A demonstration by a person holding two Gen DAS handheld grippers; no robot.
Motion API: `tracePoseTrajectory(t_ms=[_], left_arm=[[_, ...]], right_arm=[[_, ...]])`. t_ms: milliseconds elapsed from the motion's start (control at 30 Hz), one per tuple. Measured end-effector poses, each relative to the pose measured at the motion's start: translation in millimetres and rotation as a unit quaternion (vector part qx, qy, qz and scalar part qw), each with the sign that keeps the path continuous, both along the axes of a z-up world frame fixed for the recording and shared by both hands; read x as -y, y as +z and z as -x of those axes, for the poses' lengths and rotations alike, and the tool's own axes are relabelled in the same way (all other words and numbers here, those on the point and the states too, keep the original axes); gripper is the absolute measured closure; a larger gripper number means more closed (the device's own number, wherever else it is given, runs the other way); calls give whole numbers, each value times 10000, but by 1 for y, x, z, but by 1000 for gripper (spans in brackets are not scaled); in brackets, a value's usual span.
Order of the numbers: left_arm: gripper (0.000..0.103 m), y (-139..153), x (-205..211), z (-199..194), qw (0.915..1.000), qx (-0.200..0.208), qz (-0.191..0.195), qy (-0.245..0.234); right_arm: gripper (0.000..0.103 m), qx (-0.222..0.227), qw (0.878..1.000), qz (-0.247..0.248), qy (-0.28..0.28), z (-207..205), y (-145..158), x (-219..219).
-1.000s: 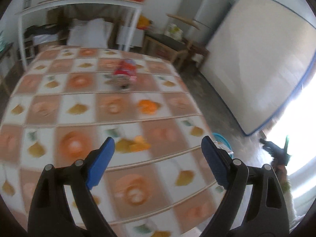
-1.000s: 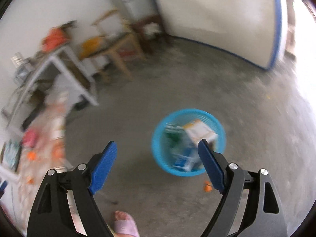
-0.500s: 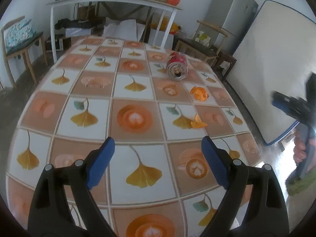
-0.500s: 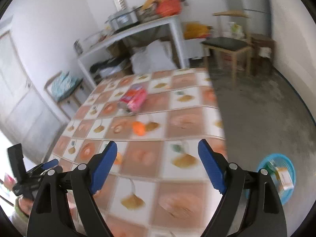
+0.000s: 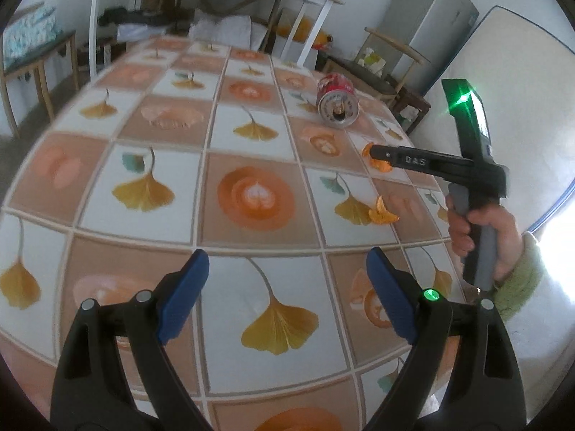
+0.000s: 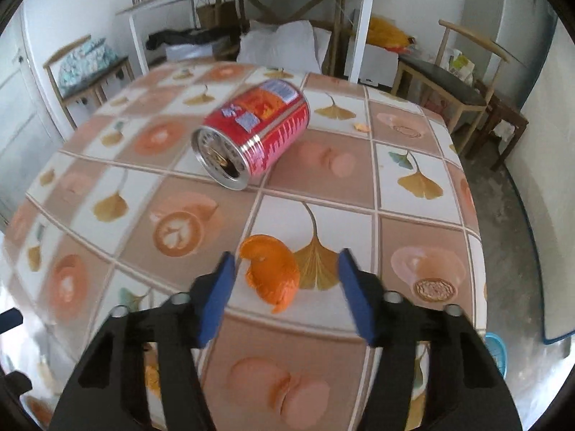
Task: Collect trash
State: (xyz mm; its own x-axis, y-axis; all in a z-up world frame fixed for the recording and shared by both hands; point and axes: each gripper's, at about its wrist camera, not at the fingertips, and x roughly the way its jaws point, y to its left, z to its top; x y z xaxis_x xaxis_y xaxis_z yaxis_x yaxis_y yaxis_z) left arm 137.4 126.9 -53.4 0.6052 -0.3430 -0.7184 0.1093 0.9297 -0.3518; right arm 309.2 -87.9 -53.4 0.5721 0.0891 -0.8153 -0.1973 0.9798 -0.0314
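A table [image 6: 424, 194] covered in a checked oilcloth of orange, brown and white squares printed with ginkgo leaves carries the rubbish. The right gripper [image 6: 285, 287], black with blue pads, hangs low over the near edge with its jaws spread wide and holding nothing; a curled piece of orange peel [image 6: 273, 273] lies on the cloth between its fingertips, nearer the left pad and touching neither. Beyond it a red tin can [image 6: 253, 136] lies on its side, its open silver end turned toward the viewer. The left gripper [image 5: 287, 291] hovers over another part of the table, jaws also wide apart and empty. From its side, a second, smaller scrap of orange peel [image 5: 381, 212] rests near the table's right edge. A blue plastic basket [image 6: 497, 350] stands on the floor past the table's corner.
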Motion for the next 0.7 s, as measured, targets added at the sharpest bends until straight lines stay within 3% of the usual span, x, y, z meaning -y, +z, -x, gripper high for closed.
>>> tracePoseTrajectory(t_ms=[67, 133, 367, 467, 533, 600, 667, 700], left_arm=[[18, -3, -1, -2, 10000, -16, 10, -30], [18, -6, -2, -3, 10000, 11, -13, -51], [18, -7, -11, -4, 10000, 31, 38, -2], [18, -5, -19, -6, 9999, 54, 43, 89], [18, -4, -24, -7, 9998, 60, 30, 169], [18, -5, -27, -9, 9997, 27, -2, 229], [18, -5, -29, -9, 9997, 6, -17, 249], [18, -5, -28, -9, 9997, 4, -25, 255]], right_arm=[[81, -75, 9999, -91, -81, -5, -3, 3], [90, -147, 9993, -249, -216, -9, -4, 8], [93, -420, 9873, -1531, -62, 9, 14, 19], [93, -936, 9683, -2283, 401, 25, 15, 7], [90, -1451, 9507, -2613, 828, 35, 8, -8], [83, -1765, 9446, -2553, 1068, 44, 2, -21], [54, -1896, 9460, -2331, 1217, 54, 0, -30], [51, -1797, 9487, -2284, 1246, 59, 2, -30]])
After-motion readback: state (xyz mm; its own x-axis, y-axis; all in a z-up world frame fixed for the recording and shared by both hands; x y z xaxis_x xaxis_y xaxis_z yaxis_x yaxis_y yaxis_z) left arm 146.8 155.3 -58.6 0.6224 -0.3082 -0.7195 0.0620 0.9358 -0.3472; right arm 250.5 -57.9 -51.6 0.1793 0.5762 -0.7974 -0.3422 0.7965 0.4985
